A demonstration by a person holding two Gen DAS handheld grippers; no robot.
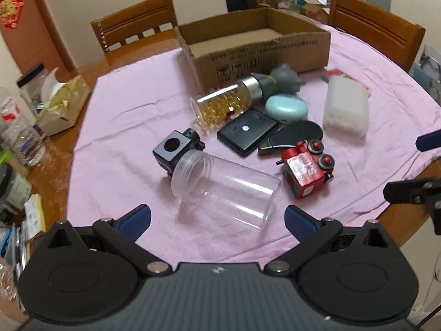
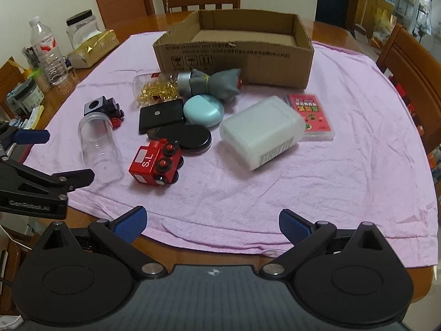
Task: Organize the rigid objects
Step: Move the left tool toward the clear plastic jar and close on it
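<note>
Your left gripper (image 1: 217,219) gapes, straddling clear jar (image 1: 224,190) before cardboard box (image 1: 256,52) | right gripper (image 2: 212,222) spread, empty | jar lies sideways, ready for pinching.

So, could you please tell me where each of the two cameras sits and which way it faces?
Left wrist: on the left gripper, aimed across the pink cloth at the clear jar; its open fingers show, with the right gripper at the right edge.
Right wrist: on the right gripper, facing the cardboard box; its open fingers show, with the left gripper at left.
Shared: jar, box, red toy train.
</note>
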